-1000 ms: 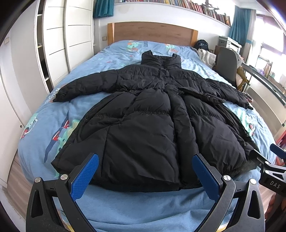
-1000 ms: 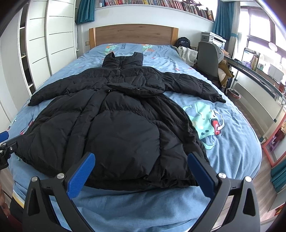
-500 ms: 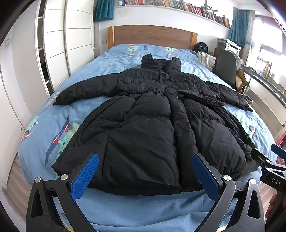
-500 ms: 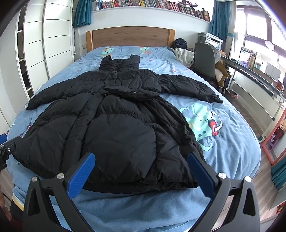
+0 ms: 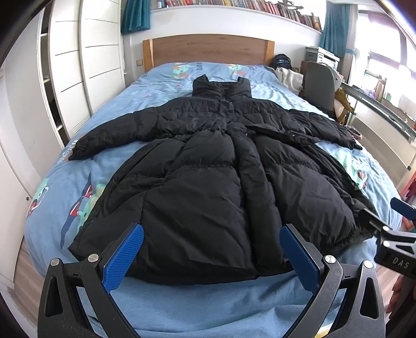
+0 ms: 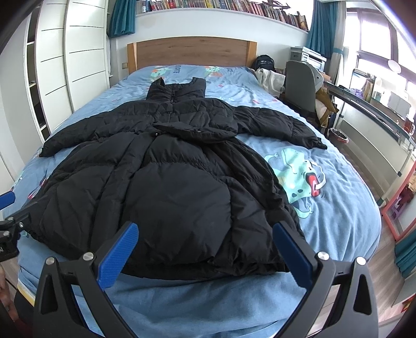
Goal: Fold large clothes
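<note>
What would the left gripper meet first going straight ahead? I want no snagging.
Probably the bottom hem of the black coat; the open left gripper points at it, though depth is unclear.

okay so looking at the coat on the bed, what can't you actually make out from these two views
- Underside of the black puffer coat: both views, hidden against the blue bedsheet.
- Book titles on the shelf: both views, too small.
- Right gripper: left view, cut off by the edge.

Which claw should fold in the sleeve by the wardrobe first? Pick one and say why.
Left. The left claw, open, sits nearer the wardrobe-side sleeve of the black coat; the open right claw hangs toward the window side.
</note>
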The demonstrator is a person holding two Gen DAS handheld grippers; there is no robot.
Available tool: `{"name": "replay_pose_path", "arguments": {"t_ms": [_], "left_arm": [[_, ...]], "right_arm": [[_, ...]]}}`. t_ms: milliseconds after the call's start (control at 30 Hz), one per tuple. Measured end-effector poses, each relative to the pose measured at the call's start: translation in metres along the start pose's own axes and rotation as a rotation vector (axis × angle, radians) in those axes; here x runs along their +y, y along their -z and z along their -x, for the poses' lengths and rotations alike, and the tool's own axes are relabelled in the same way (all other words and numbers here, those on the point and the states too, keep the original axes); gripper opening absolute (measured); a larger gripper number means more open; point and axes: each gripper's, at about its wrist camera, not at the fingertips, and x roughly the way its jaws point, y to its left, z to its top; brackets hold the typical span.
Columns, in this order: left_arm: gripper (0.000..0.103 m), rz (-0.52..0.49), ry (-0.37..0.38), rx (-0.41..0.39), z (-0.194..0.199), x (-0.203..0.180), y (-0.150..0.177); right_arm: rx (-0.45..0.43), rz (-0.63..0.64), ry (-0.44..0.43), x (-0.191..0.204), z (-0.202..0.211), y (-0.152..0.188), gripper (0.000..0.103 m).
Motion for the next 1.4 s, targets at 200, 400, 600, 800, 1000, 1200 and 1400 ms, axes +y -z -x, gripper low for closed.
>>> {"name": "replay_pose_path", "arguments": {"t_ms": [200, 400, 600, 800, 1000, 1200, 1400], "left_arm": [[0.103, -0.025, 0.004, -0.014, 0.001, -0.007, -0.006], [0.103, -0.015, 0.019, 0.019, -0.001, -0.002, -0.008], [0.103, 0.007, 0.008, 0.030, -0.001, 0.006, -0.008], [0.103, 0.018, -0.005, 0.032, 0.000, 0.011, -0.008], [0.103, 0.029, -0.046, 0.043, 0.002, 0.016, -0.010], [0.103, 0.013, -0.099, 0.026, 0.005, 0.022, -0.032], [0.103, 0.002, -0.131, -0.040, 0.015, 0.030, -0.077]], "right_arm": [[-0.002, 0.007, -0.020, 0.003, 0.000, 0.002, 0.103], [0.000, 0.006, -0.023, 0.002, -0.002, 0.002, 0.103], [-0.015, 0.005, -0.022, 0.004, -0.002, -0.001, 0.103], [-0.015, 0.015, -0.029, 0.007, -0.002, -0.003, 0.103], [-0.007, 0.024, -0.039, 0.010, -0.002, -0.002, 0.103], [-0.013, 0.001, -0.054, 0.001, 0.003, -0.016, 0.103], [-0.080, -0.035, -0.051, -0.022, 0.018, -0.055, 0.103]]}}
